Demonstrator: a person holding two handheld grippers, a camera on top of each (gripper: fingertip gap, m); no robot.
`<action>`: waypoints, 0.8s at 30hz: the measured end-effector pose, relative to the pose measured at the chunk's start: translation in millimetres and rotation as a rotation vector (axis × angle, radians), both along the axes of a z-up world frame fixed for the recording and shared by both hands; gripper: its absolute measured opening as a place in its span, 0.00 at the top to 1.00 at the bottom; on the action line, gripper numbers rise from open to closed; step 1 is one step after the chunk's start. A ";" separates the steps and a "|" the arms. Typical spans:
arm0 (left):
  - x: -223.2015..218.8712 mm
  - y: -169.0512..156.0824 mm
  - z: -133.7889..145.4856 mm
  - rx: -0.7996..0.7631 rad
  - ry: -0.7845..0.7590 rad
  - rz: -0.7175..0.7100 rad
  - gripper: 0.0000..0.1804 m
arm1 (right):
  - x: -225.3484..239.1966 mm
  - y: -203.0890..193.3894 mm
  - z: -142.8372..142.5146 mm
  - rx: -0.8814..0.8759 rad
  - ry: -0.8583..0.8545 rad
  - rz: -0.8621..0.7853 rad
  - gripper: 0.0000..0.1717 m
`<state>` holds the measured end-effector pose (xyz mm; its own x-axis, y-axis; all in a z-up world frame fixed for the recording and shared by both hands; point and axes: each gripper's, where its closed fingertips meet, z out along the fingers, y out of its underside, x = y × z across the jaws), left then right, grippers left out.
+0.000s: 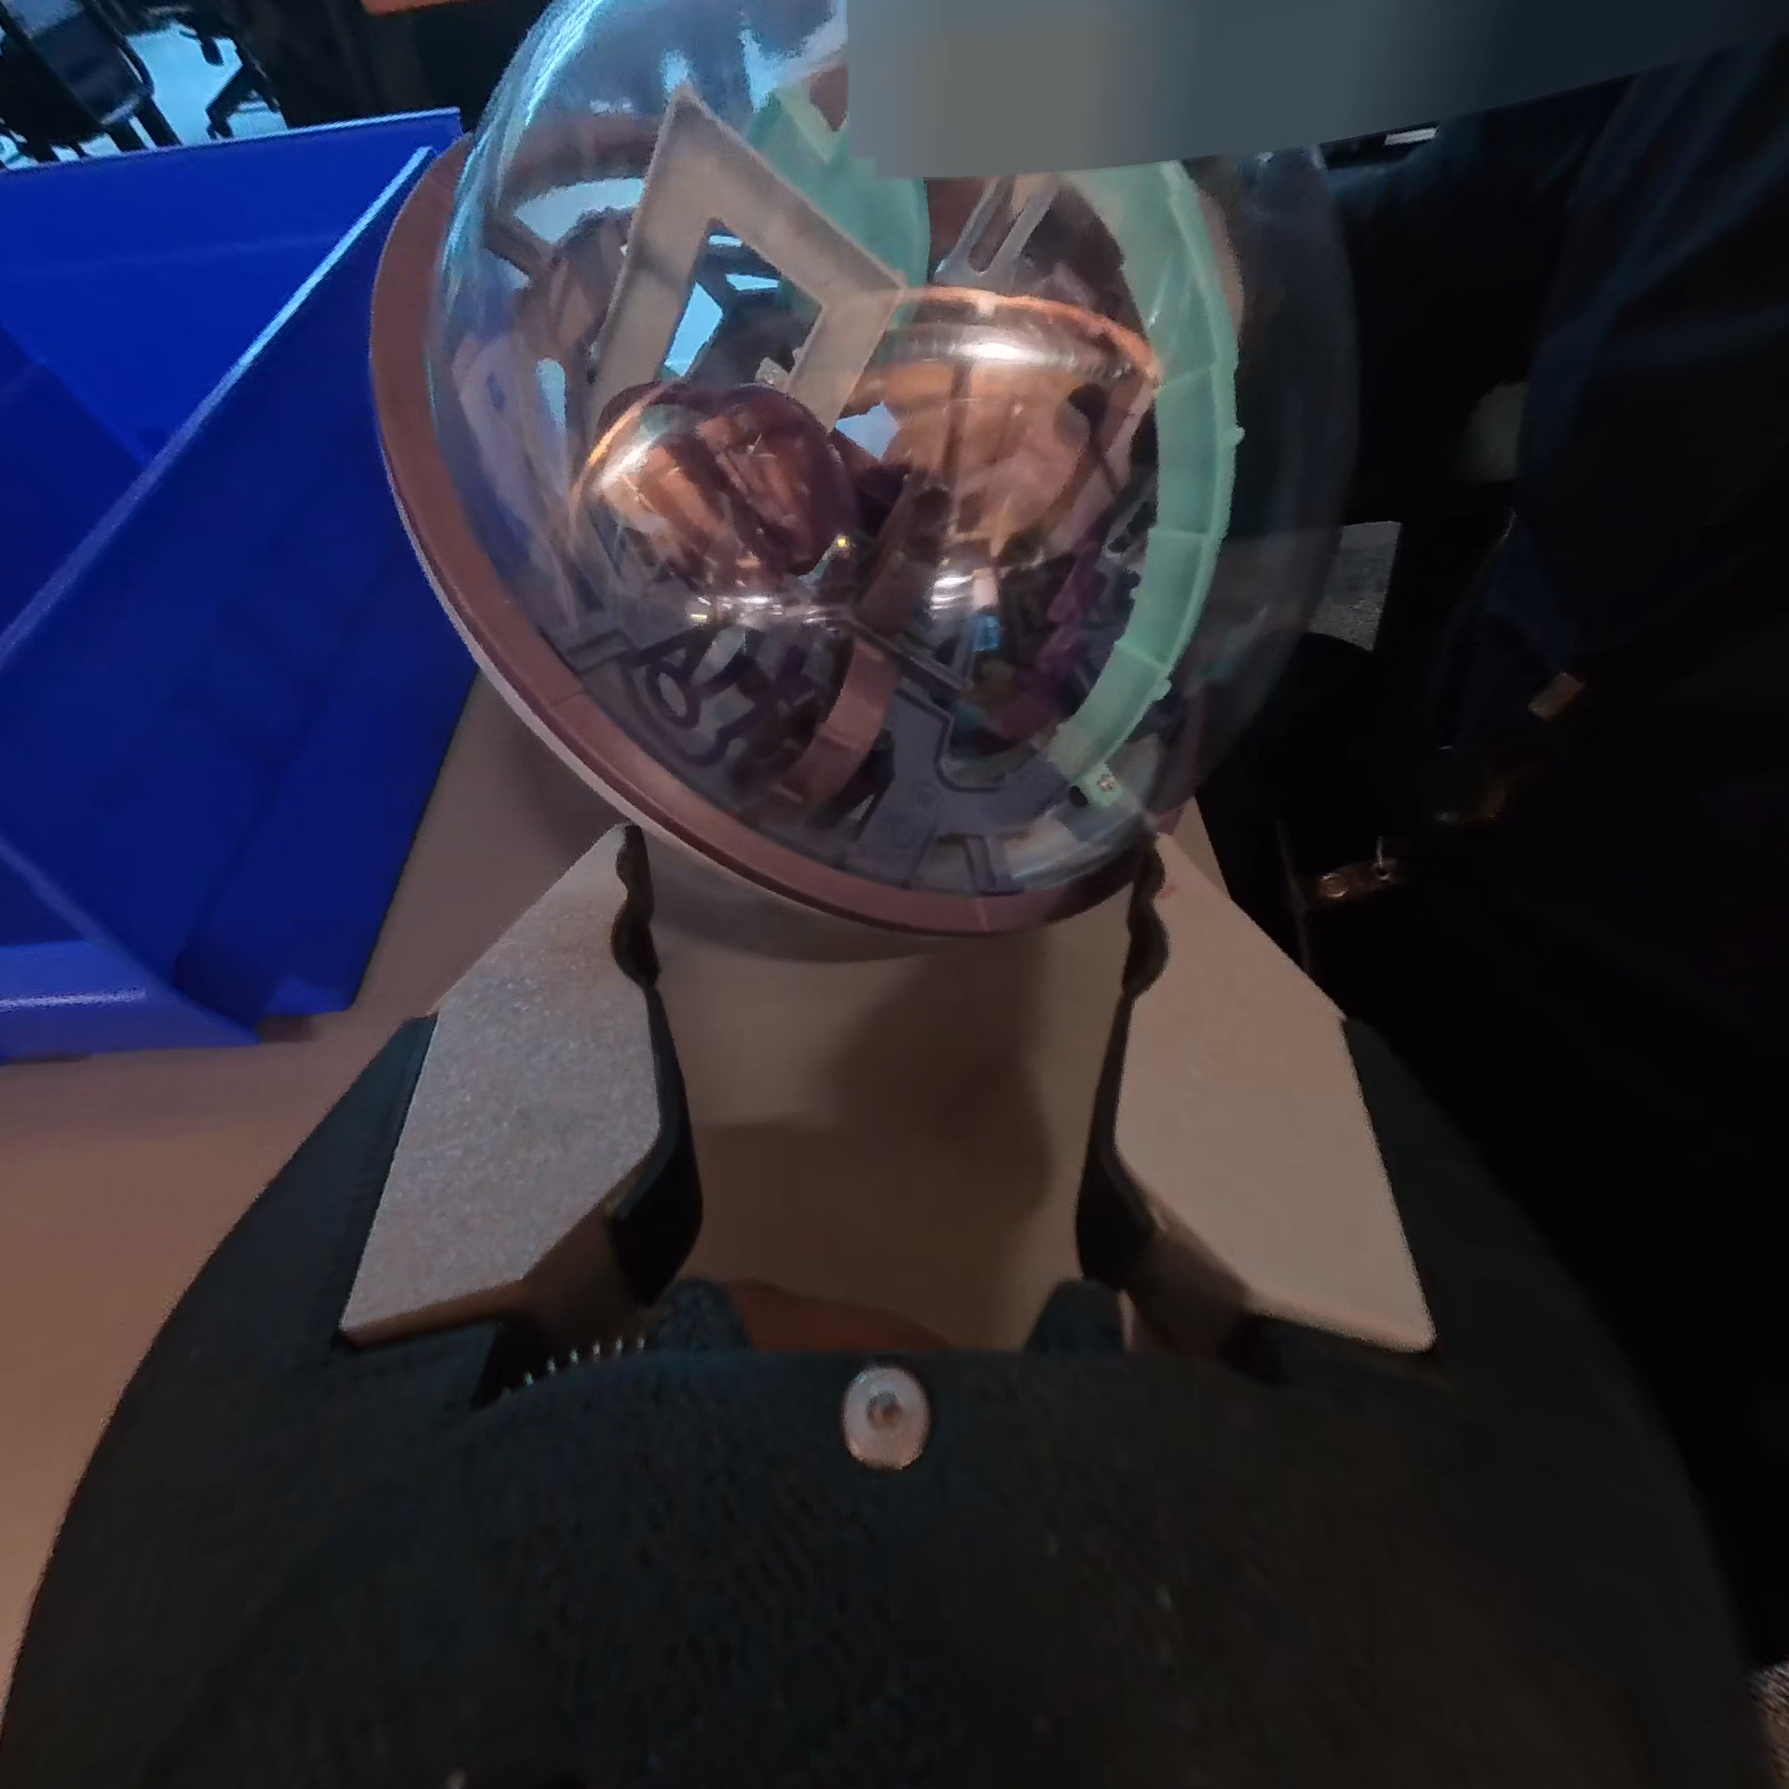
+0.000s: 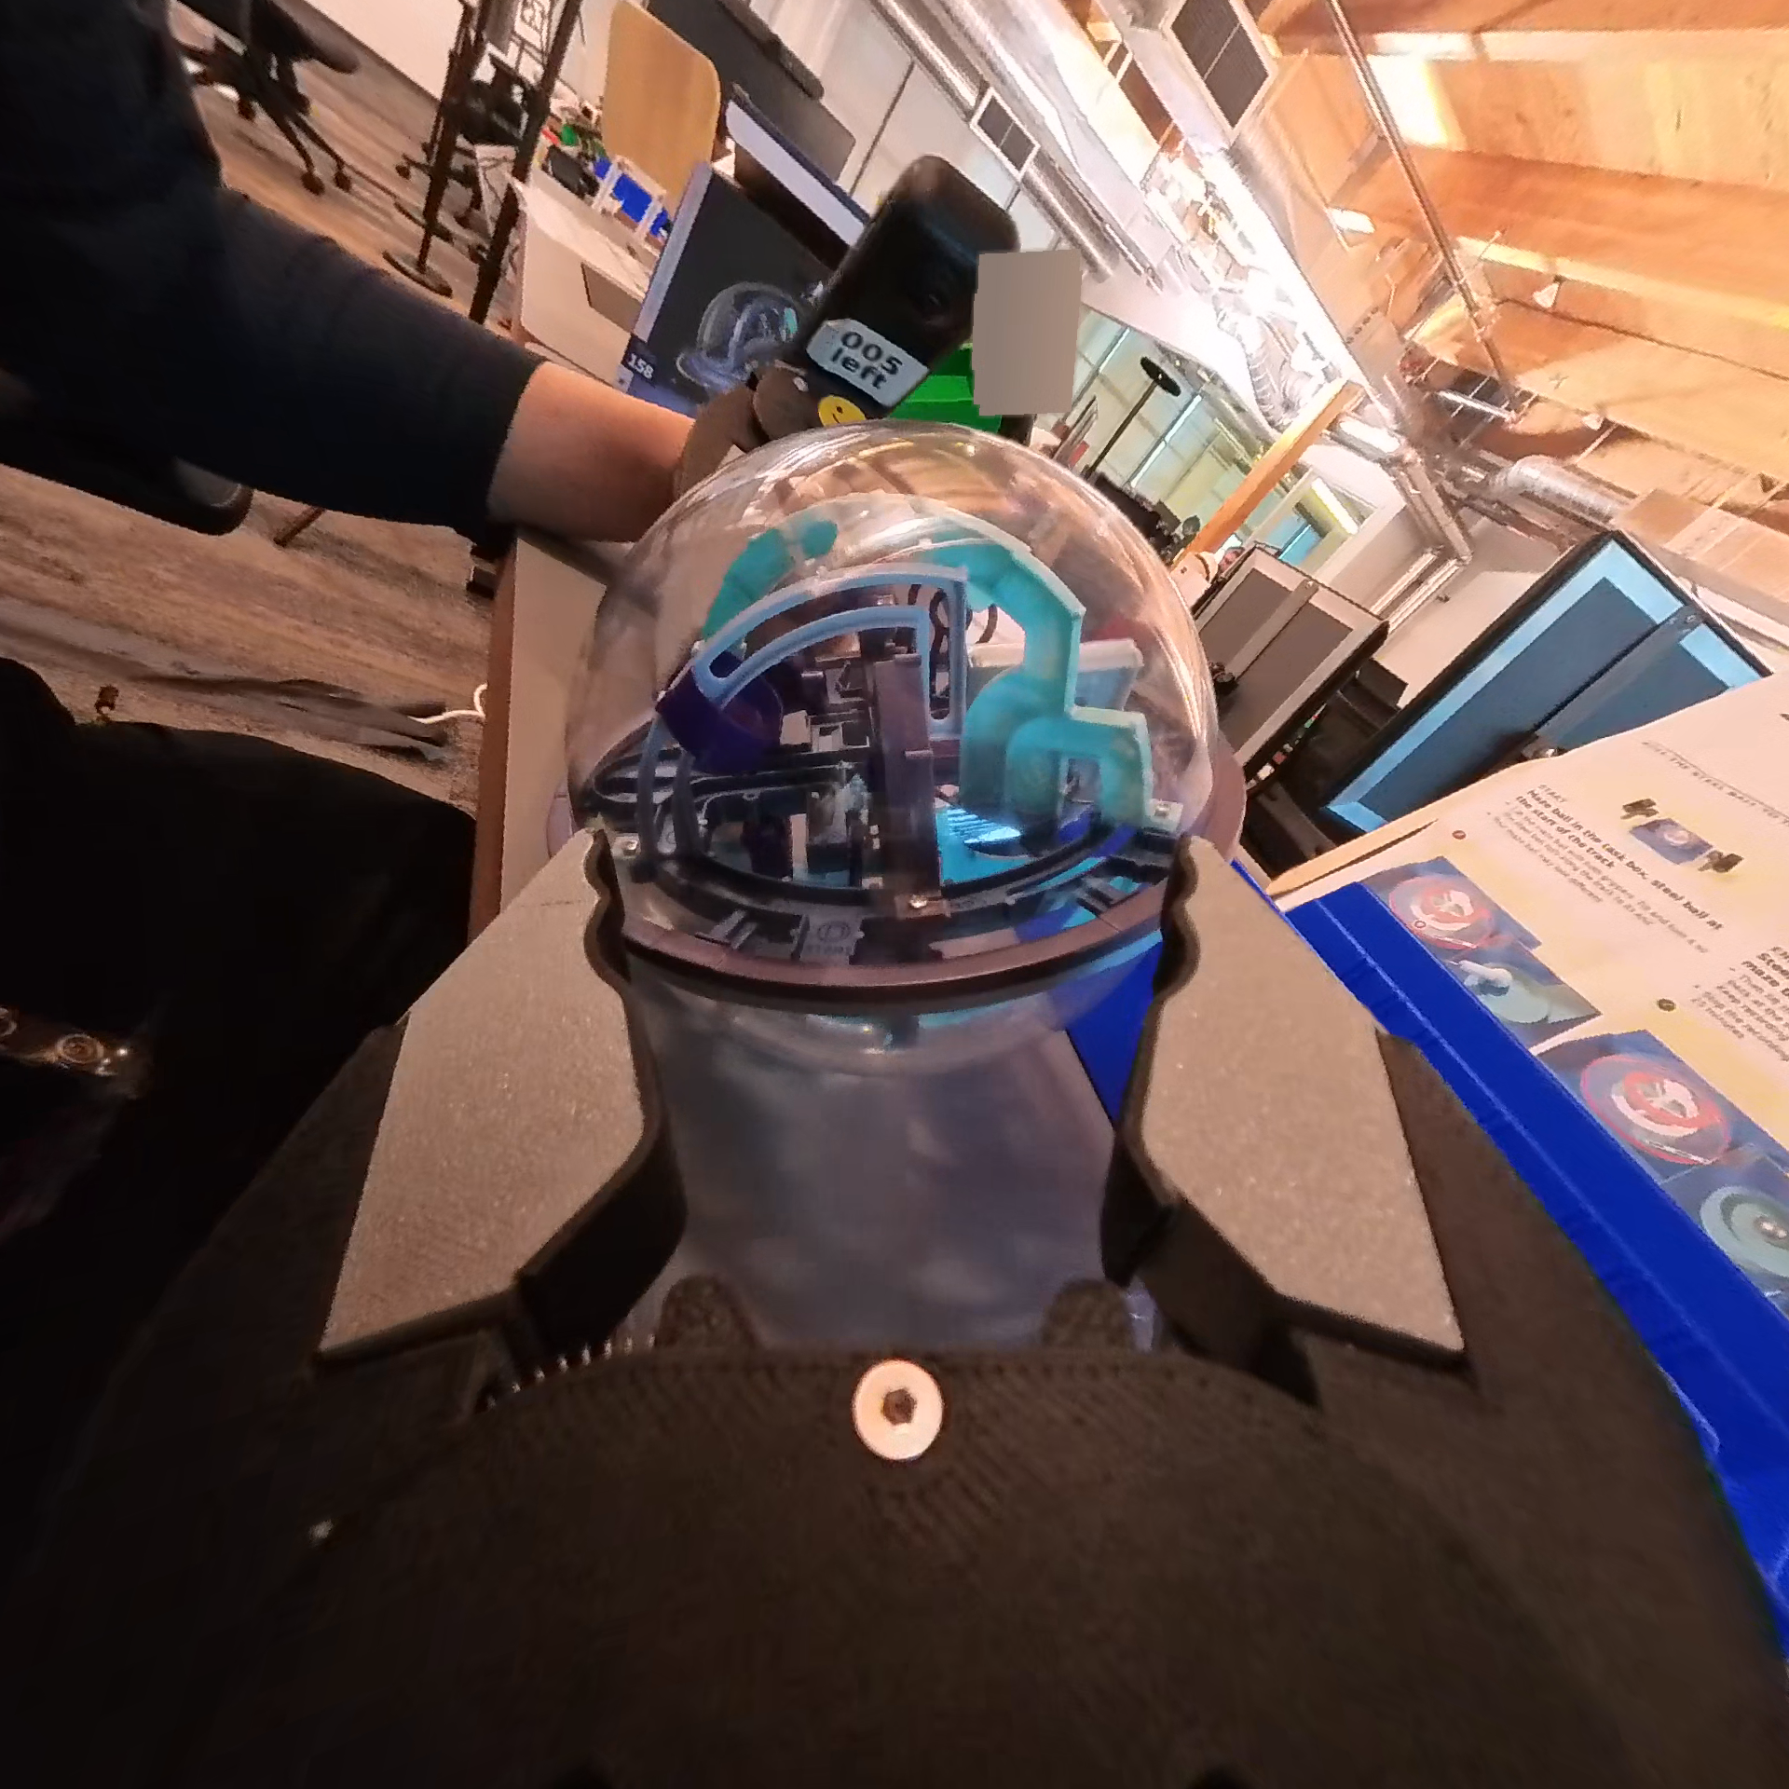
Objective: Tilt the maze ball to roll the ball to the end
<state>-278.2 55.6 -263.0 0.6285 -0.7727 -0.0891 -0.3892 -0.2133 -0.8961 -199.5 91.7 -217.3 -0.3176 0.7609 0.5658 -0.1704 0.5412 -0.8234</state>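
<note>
Above table (image 1: 542, 774), maze ball (image 2: 886, 736) fills right tongs (image 2: 889, 900) (pads pressing).

The left gripper (image 1: 886, 876) has a black, coarsely textured body with one round silver screw (image 1: 885, 1420) set in its middle. From it run two broad grey fingers (image 1: 528, 1094) with a grainy, speckled face, each edged by a thin black pad with a wavy, scalloped tip; a small coil spring (image 1: 581, 1355) shows at the left finger's root. The right gripper (image 2: 886, 900) is built alike — black textured body, pale hex-socket screw (image 2: 897, 1419), grey angular fingers (image 2: 503, 1094), black wavy-edged pads, spring (image 2: 571, 1360). Seen from the right wrist, the left unit carries a black rounded camera (image 2: 910, 281) bearing a white label and a yellow smiley sticker (image 2: 838, 411). The person wears a dark navy long sleeve (image 2: 290, 329).
</note>
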 end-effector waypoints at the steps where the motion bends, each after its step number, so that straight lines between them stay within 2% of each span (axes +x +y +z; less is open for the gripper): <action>1: 0.4 0.0 -0.5 -0.003 0.001 -0.002 0.46 | 0.2 -0.3 0.1 0.002 0.002 0.001 0.37; 24: -1.0 2.8 -2.1 -0.008 0.012 0.022 0.48 | -1.1 3.5 1.1 -0.018 -0.002 0.000 0.37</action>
<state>-279.2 58.4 -265.1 0.6441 -0.7595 -0.0908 -0.3951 -0.2286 -0.8898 -200.6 95.2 -216.2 -0.3187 0.7711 0.5512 -0.1684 0.5262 -0.8335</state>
